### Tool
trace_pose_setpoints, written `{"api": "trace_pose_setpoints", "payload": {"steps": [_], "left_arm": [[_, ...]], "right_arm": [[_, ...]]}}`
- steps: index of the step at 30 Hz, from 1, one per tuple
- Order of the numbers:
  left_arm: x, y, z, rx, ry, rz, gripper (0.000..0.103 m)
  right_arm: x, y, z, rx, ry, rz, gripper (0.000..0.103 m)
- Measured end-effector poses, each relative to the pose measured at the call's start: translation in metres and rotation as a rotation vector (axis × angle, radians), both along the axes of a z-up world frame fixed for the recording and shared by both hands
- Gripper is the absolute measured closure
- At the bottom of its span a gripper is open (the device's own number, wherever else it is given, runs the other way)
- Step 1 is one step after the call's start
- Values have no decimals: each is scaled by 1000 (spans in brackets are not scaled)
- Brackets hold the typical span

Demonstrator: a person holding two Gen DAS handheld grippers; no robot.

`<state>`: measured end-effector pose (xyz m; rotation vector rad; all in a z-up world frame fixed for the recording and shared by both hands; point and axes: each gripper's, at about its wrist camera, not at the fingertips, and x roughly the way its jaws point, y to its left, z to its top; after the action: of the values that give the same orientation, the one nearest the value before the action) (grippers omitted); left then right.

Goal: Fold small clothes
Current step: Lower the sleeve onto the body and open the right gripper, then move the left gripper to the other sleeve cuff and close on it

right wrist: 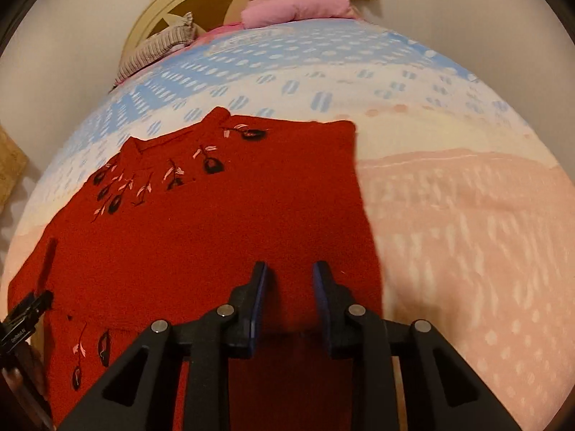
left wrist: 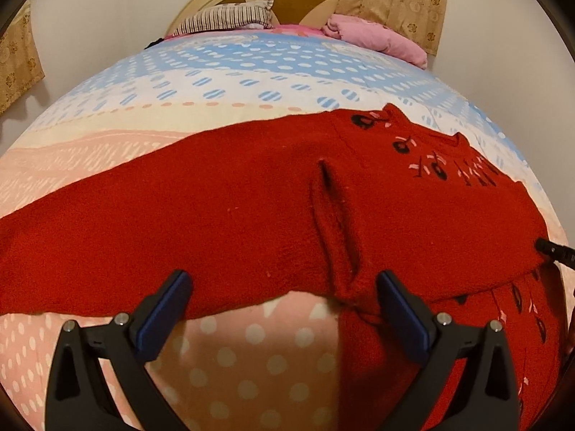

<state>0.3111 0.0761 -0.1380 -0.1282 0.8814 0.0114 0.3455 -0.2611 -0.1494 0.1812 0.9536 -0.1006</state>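
The fuzzy red knit sweater with black-and-pink embroidery lies flat near the polka-dot bed's front edge for folding, left gripper wide open and empty, right gripper slightly open, gripping nothing.

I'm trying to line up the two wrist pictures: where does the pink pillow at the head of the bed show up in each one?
Left wrist view: the pink pillow is at the upper right, beside the curtain.
Right wrist view: the pink pillow is at the top centre, under the curtain.
Shared landmark: the striped pillow against the headboard, left of the pink one in both views.
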Motion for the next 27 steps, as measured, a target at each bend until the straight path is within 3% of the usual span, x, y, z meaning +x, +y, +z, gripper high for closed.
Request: {"api": "trace_pose_setpoints", "payload": {"steps": [3,5,8,11,15,21,27], "left_arm": [[-6,5,3,-12,-18,18,0],[-13,9,6,-9,-36,42,0],[-25,24,11,-23,-47,88,0],[-42,47,11,-49,-50,131,0],[-60,77,14,-74,-54,183,0],[-80,108,25,50,-88,250,0],[-99,161,27,98,-81,354,0]], "right_arm": [[-10,25,14,4,-43,65,70],[-14,39,17,16,-67,122,59],[-17,69,7,-72,-70,201,59],[-22,78,-7,-148,-93,208,55],[-24,70,-11,-119,-97,186,47],[-25,70,-12,-112,-102,182,44],[-25,70,-13,-116,-108,181,43]]}}
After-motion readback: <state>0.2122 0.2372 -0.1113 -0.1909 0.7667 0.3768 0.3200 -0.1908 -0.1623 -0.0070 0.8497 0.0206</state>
